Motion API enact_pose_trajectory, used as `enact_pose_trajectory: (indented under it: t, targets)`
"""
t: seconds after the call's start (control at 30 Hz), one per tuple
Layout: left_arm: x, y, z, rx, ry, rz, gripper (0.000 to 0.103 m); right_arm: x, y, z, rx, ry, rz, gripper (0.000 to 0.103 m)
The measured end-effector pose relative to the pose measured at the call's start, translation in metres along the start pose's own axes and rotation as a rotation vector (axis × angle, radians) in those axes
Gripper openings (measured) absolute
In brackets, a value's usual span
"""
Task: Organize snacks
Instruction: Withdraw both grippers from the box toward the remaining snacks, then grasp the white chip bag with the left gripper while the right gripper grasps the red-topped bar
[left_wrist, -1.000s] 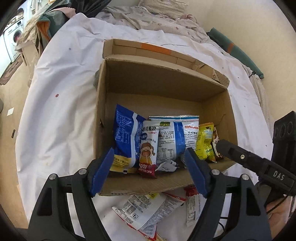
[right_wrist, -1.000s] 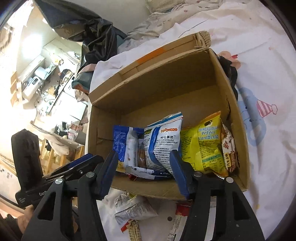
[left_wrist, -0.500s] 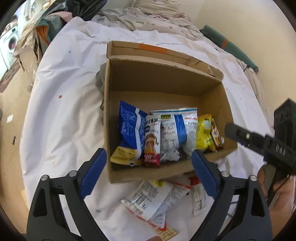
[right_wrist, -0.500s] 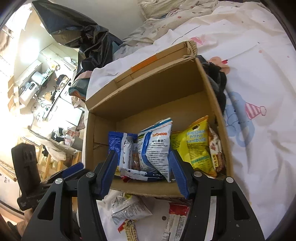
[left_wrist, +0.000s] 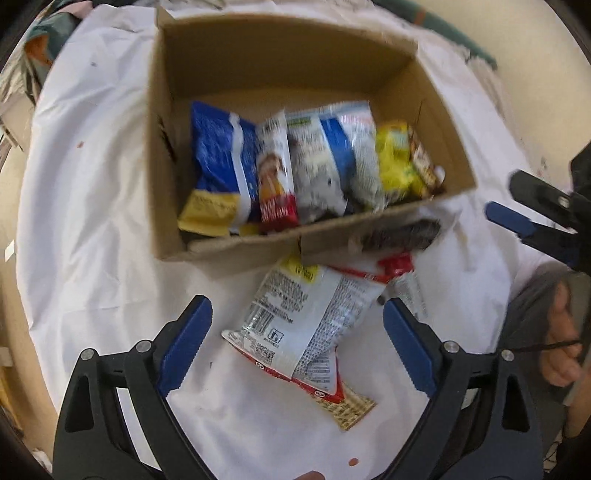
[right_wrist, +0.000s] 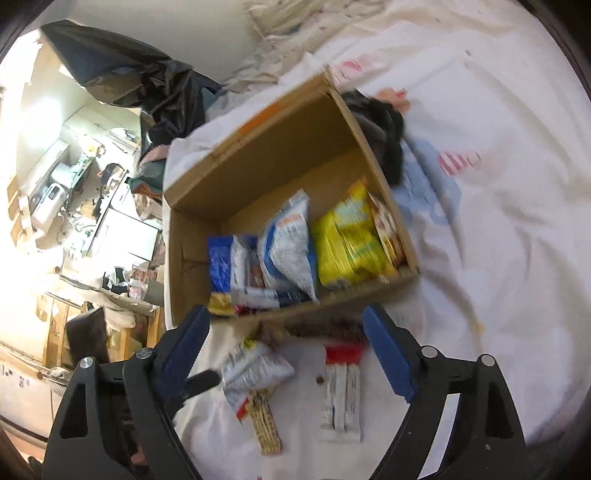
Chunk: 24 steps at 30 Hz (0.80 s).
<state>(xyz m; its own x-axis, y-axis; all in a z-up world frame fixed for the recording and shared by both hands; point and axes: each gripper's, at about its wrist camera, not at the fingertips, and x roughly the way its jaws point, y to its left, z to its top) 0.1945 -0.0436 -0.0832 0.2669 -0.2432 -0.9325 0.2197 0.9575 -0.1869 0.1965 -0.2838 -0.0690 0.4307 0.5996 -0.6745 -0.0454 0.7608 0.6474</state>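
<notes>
An open cardboard box (left_wrist: 236, 55) (right_wrist: 258, 155) lies on a white bedsheet. Several snack packs stand in a row inside: a blue bag (left_wrist: 218, 162), a red-ended pack (left_wrist: 277, 173), a blue-and-white bag (right_wrist: 291, 240), a yellow bag (right_wrist: 347, 240). Loose on the sheet in front of the box lie a white-and-red pouch (left_wrist: 306, 321) (right_wrist: 255, 369), a beige wafer pack (right_wrist: 264, 424), a red-topped sachet strip (right_wrist: 341, 391) and a dark bar (left_wrist: 399, 236). My left gripper (left_wrist: 297, 350) is open and empty above the pouch. My right gripper (right_wrist: 284, 354) is open and empty above the loose snacks.
A black cloth (right_wrist: 384, 129) lies against the box's right side. A black plastic bag (right_wrist: 140, 81) sits at the head of the bed. The bed's left edge drops to the floor (left_wrist: 7, 229), with furniture beyond (right_wrist: 74, 192).
Both grippers have pulled back from the box and tilted down. The loose snacks in front of the box now sit between the fingers. Both stayed open.
</notes>
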Motion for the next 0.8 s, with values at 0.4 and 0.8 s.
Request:
enact_pose_trajectory:
  t: [0.4, 0.8]
  targets:
    - [0.066, -0.027, -0.007, 0.202, 0.129, 0.102, 0.092, -0.003, -0.017, -0.018, 0.044, 0.038, -0.056, 0.088]
    - [0.042, -0.019, -0.022, 0.178, 0.104, 0.152, 0.050, 0.068, 0.004, -0.051, -0.127, 0.300, -0.255, 0.088]
